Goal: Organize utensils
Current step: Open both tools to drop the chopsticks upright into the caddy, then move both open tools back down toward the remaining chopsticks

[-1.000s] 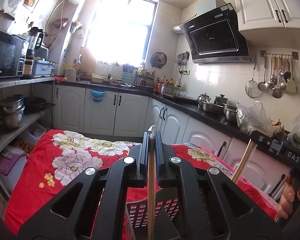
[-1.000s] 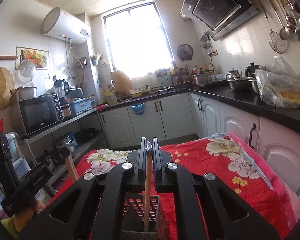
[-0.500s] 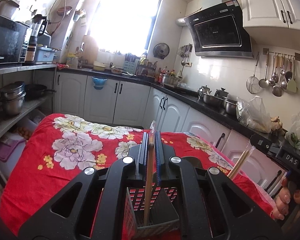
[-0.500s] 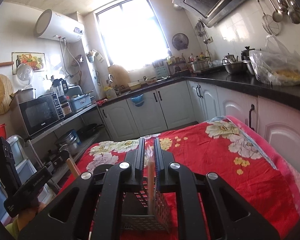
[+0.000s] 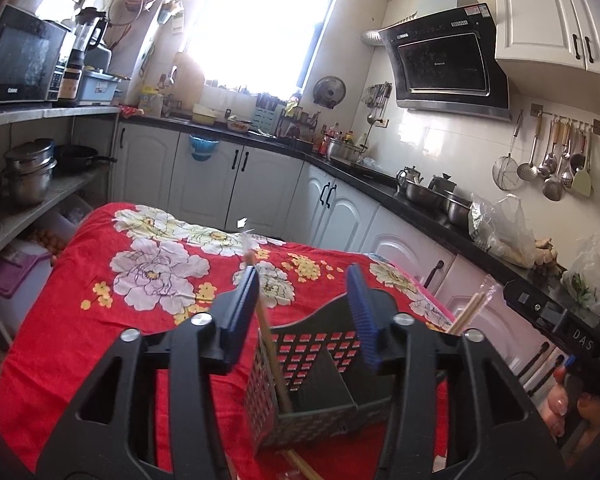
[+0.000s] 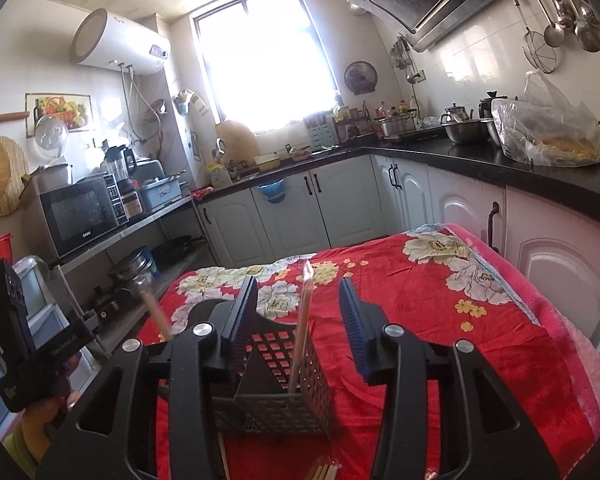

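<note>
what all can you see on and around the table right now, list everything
utensil caddy: 1, dark grey, perforated, on the cloth between both grippers
wrapped chopsticks: 1 pack, tan, leaning in the caddy's left compartment
wrapped chopsticks: 1 pack, pale, upright in the caddy's right compartment
loose chopsticks: a few, tan, on the cloth in front of the caddy
tablecloth: 1, red floral
microwave: 1, black, shelf
left gripper: jaws open
right gripper: jaws open

left gripper (image 5: 304, 312) jaws wide apart, directly over grey slotted caddy (image 5: 320, 380) on red floral cloth (image 5: 140, 300). wrapped chopsticks (image 5: 270, 344) stand tilted in caddy's left compartment, leaning by left pad. another pair (image 5: 470, 314) just right of caddy.
</note>
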{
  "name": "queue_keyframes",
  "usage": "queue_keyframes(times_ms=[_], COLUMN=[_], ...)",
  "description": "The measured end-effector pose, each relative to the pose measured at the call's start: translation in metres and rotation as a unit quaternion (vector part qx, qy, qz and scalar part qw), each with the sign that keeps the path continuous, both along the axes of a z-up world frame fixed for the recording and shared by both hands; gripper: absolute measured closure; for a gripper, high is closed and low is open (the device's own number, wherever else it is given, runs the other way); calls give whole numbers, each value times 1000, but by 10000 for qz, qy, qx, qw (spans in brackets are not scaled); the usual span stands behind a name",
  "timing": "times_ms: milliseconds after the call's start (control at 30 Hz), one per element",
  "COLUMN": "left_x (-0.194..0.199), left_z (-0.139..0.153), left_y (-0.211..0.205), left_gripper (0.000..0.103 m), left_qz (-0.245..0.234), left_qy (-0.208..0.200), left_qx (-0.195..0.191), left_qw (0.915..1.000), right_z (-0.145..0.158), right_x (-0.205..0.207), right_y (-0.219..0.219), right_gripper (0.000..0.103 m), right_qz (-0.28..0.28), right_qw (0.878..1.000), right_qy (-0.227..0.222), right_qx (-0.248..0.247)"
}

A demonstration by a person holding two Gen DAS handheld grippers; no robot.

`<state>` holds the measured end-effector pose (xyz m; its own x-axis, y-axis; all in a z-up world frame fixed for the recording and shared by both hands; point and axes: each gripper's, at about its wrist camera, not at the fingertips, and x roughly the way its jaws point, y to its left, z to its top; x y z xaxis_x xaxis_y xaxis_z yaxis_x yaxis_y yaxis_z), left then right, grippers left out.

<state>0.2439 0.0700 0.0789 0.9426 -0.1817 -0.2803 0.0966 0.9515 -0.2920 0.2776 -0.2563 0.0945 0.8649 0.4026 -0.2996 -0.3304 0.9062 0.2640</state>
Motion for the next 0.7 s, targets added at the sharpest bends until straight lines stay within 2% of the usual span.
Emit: queue_keyframes(times_ms=[100, 167, 400, 700], left_x=[-5, -9, -24, -45], left_z=[1, 1, 1, -3], left_y=[1, 3, 8, 14], left_gripper=[52, 48, 13, 11], left_qz=[2, -10, -53, -22], left_qy=[-9, -6, -38, 59], left_qx=[-26, -75, -207, -277], left_qw=[10000, 10000, 9998, 9996], right_z=[-1, -2, -3, -9], right_x=[-6, -9, -25, -42], right_y=[0, -1, -4, -10], right_gripper=[54, 53, 43, 38], right_qz=[-2, 3, 19, 103], right_qw=[10000, 10000, 9998, 9995], right_qy=[4, 22, 17, 97], right_qx=[-49, -58, -176, -271])
